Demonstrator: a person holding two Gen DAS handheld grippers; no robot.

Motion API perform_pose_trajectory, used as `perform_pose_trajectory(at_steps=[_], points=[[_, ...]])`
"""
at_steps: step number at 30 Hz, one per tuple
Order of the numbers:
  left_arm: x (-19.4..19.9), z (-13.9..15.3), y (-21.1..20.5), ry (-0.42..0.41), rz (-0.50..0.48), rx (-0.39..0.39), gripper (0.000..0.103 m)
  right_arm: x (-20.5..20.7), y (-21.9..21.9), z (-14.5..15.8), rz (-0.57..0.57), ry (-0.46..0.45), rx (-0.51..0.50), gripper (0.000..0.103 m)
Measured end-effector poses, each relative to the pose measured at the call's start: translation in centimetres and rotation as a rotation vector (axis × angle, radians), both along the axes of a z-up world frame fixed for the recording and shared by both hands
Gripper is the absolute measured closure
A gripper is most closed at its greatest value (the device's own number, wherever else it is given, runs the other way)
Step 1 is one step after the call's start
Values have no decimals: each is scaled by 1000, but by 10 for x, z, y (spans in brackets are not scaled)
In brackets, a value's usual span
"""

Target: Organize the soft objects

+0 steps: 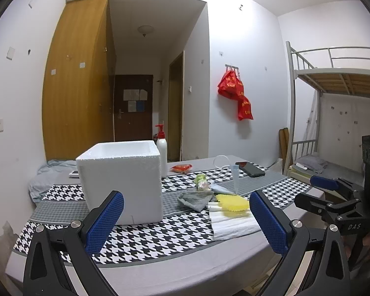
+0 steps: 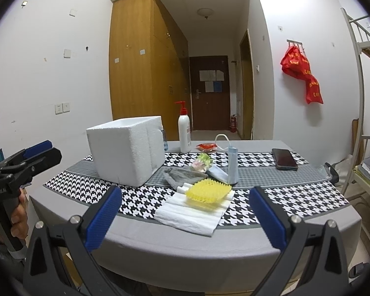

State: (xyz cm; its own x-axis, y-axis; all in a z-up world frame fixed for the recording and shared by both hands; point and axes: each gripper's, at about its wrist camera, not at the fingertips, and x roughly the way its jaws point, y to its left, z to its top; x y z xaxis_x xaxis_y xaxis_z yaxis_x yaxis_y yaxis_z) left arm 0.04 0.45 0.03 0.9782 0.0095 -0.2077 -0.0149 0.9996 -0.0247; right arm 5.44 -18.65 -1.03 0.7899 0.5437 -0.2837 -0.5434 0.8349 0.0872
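The soft objects lie in a loose cluster on the table, to the right of the white foam box (image 2: 127, 151). Nearest the table's front edge is a white folded towel (image 2: 192, 215), ribbed in texture, lying flat. A yellow sponge (image 2: 207, 191) with a bumpy surface rests on top of the towel's far end. Just behind the sponge lies a crumpled grey cloth (image 2: 181, 176), touching the towel. Beyond the cloth sit a small green-and-pink wrapped bundle (image 2: 202, 161) and a pale blue folded item (image 2: 218, 172); their material cannot be determined.

The foam box is open-topped and stands upright; its contents are hidden. A white pump bottle (image 2: 184, 133) with a red dispenser stands behind the box. A black phone (image 2: 284, 159) lies flat toward the right, well apart from the cluster.

The table (image 2: 185, 249) carries a grey cover with black-and-white houndstooth bands. Behind it: white walls, a wooden wardrobe (image 2: 135, 61), a dark door down a corridor, and red bags (image 2: 301, 70) hanging on a wall hook. A metal bunk bed (image 1: 333, 79) stands to the right.

Left gripper (image 1: 186, 220): jaws wide apart, holding nothing, above the near table edge. Right gripper (image 2: 185, 215): jaws wide apart, holding nothing, aimed at the towel.
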Motion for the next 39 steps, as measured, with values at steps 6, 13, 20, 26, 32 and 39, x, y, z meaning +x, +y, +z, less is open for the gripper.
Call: perform_pose_trajectory(at_steps=[6, 13, 20, 26, 32, 39], points=[[1, -1, 1, 11, -5, -4, 1, -1, -1, 0, 0, -3, 0, 0], [1, -1, -1, 18, -15, -6, 1, -1, -1, -1, -1, -5, -3, 0], [1, 0, 1, 17, -13, -11, 1, 0, 0, -2, -3, -2, -7, 0], [4, 0, 1, 24, -13, -13, 1, 2, -1, -2, -2, 0, -5, 0], [15, -3, 2, 48, -44, -29, 1, 10, -3, -2, -19, 14, 0, 0], [47, -14, -2, 112, -74, -31, 1, 37, -13, -9, -51, 71, 7, 0]])
